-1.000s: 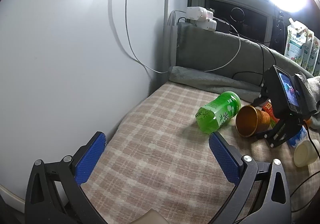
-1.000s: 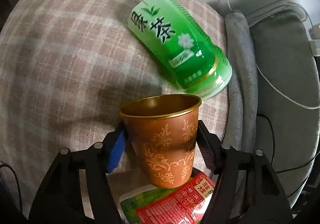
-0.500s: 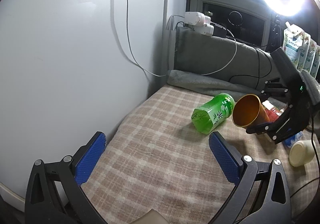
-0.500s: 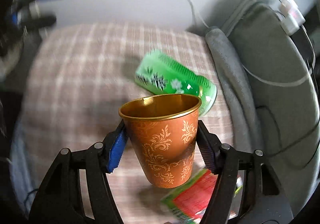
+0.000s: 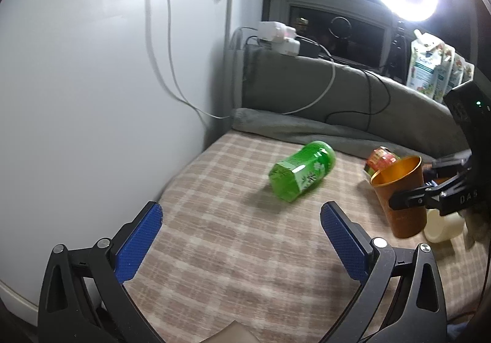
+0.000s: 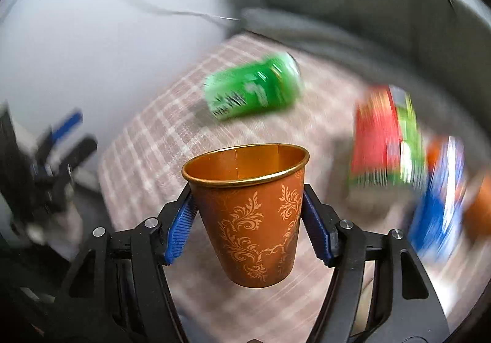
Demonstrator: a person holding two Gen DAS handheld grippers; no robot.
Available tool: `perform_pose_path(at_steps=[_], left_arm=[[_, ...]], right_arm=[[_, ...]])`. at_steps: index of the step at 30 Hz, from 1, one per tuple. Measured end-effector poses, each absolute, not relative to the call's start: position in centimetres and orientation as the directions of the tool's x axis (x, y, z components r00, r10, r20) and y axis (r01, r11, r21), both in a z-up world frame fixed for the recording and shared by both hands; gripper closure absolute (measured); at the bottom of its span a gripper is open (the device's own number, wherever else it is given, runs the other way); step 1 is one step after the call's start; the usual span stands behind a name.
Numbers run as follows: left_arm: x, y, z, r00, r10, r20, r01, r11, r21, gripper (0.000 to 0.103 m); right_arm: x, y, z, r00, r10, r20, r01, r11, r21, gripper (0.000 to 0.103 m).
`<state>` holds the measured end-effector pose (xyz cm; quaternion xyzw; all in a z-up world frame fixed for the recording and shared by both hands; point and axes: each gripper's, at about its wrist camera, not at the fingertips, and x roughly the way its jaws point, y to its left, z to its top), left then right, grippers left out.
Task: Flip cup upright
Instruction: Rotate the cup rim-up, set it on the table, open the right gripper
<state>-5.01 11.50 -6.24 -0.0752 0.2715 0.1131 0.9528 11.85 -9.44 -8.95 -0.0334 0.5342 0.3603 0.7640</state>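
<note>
The copper cup (image 6: 250, 214) with a gold rim and leaf pattern is held between my right gripper's (image 6: 248, 214) blue pads, mouth up and nearly upright, above the checked cloth. In the left wrist view the cup (image 5: 400, 195) stands at the right, close to the cloth, with the right gripper (image 5: 429, 192) clamped on its side. My left gripper (image 5: 241, 238) is open and empty, low over the near part of the cloth, well left of the cup.
A green tea bottle (image 5: 302, 171) lies on its side mid-cloth. A red snack packet (image 5: 382, 157) lies behind the cup, a cream cup (image 5: 442, 225) beside it. A grey cushion (image 5: 337, 91), cables and a white wall (image 5: 92, 82) border the checked cloth (image 5: 230, 235).
My right gripper has turned the cup from tilted on its side to nearly upright and lowered it toward the cloth. The left gripper has stayed open in place.
</note>
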Motion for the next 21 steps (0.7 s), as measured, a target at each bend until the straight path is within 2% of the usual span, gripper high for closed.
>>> perform_pose_path(at_steps=[3, 8, 18, 21], left_arm=[[-4.9, 10.9, -6.2, 0.829, 0.14, -0.541, -0.224, 0.97, -0.092, 0.001], [-4.5, 9.7, -6.3, 0.826, 0.077, -0.558, -0.165, 0.98, -0.11, 0.001], [-2.9, 7.2, -6.8, 0.794, -0.059, -0.604, -0.056, 0.984, -0.17, 0.003], [-2.5, 6.6, -6.8, 0.779, -0.105, -0.618, -0.019, 0.981, -0.192, 0.003]], right_arm=[[12.0, -12.0, -10.9, 0.121, 0.555, -0.823, -0.423, 0.779, 0.463, 0.035], [11.1, -13.4, -12.8, 0.113, 0.561, -0.82, -0.296, 0.807, 0.511, 0.034], [11.6, -15.0, -14.7, 0.124, 0.593, -0.796, -0.186, 0.801, 0.568, 0.032], [11.6, -15.1, -14.5, 0.143, 0.577, -0.804, -0.207, 0.812, 0.546, 0.024]])
